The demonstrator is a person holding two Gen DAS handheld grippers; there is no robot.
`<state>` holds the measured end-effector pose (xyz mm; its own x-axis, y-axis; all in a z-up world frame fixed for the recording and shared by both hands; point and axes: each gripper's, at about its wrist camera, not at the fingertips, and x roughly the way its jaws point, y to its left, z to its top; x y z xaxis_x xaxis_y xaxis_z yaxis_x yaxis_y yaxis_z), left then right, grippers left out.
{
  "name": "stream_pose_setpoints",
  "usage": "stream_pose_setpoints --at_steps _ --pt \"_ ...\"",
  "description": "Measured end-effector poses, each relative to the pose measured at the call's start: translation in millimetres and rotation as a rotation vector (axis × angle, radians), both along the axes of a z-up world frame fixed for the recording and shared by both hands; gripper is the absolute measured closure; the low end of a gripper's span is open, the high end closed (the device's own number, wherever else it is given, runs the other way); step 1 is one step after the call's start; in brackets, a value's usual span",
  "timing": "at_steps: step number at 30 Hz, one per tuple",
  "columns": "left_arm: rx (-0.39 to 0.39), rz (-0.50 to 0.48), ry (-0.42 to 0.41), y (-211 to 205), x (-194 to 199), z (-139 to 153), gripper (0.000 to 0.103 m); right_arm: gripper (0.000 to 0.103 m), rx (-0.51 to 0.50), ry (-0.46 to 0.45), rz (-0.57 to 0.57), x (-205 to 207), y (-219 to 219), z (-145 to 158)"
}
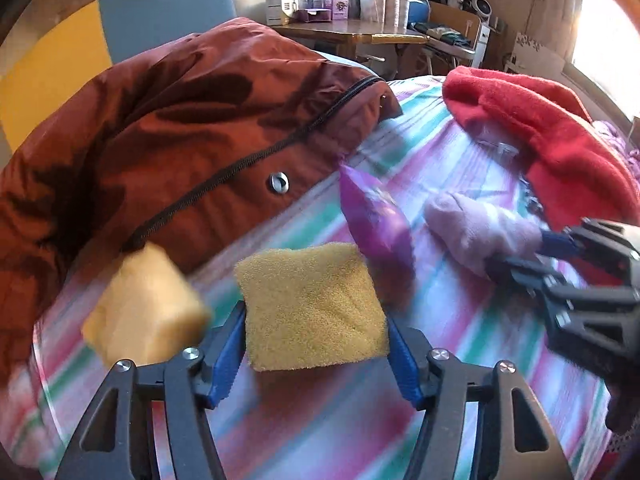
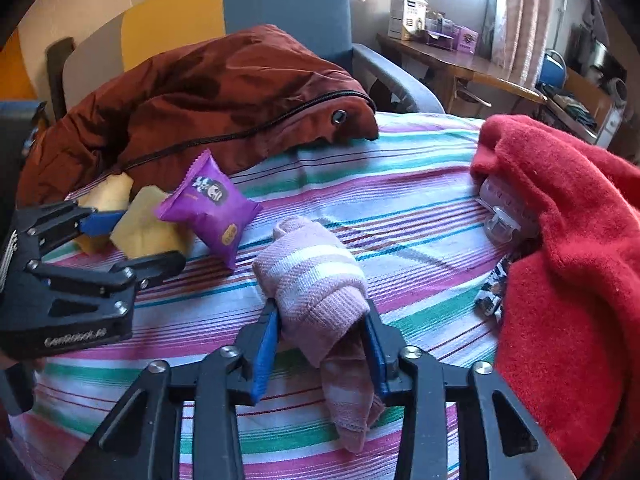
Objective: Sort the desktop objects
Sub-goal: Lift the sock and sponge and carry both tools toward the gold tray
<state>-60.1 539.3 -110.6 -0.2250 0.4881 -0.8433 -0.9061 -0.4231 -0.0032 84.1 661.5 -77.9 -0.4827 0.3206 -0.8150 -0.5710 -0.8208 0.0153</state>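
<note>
Striped cloth (image 2: 400, 200): spread under everything, bands of pink, teal and white.
Rust-brown jacket (image 1: 180, 140): heaped at the far left of the cloth, black zipper running across, metal snap showing.
Red fleece (image 2: 568, 240): bunched at the right edge, partly covering a clear plastic clip (image 2: 500, 216).
Left gripper (image 1: 316, 344): blue pads (image 1: 228, 356) either side of a yellow sponge (image 1: 312, 308), touching its two edges; firm clamping not certain.
Second yellow sponge (image 1: 144, 308): just left of the first, blurred, near the jacket hem.
Right gripper (image 2: 324, 344): jaws clamped on a rolled pink sock (image 2: 316, 276), loose cuff hanging down between the pads.
Purple snack packet (image 2: 212, 208): lying on the cloth between sponges and sock, touching the sponge side.
</note>
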Motion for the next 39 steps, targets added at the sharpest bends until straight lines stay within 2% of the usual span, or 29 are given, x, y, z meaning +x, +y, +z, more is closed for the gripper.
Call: stream_pose_setpoints --at_steps 5,12,18,24,33,39 --pt "0.024 0.085 -0.043 -44.3 19.1 3.9 0.038 0.070 -0.003 0.021 0.035 -0.7 -5.4 6.0" --pt "0.044 0.195 -0.082 -99.6 34.5 5.1 0.038 0.070 -0.012 0.061 0.205 -11.5 -40.2 14.3" --pt "0.072 0.275 -0.063 -140.1 39.4 16.3 0.038 0.070 -0.059 0.071 0.308 -20.3 -66.3 11.2" --pt "0.096 0.323 -0.035 -180.5 42.9 34.4 0.038 0.070 -0.070 0.035 0.374 -28.1 -100.0 6.0" --pt "0.158 0.374 0.050 -234.1 53.0 68.2 0.038 0.070 -0.035 -0.026 0.410 -34.9 -132.3 0.8" --pt "0.188 0.406 0.078 -257.7 56.7 83.9 0.038 0.070 -0.026 -0.048 0.420 -36.3 -145.9 2.3"
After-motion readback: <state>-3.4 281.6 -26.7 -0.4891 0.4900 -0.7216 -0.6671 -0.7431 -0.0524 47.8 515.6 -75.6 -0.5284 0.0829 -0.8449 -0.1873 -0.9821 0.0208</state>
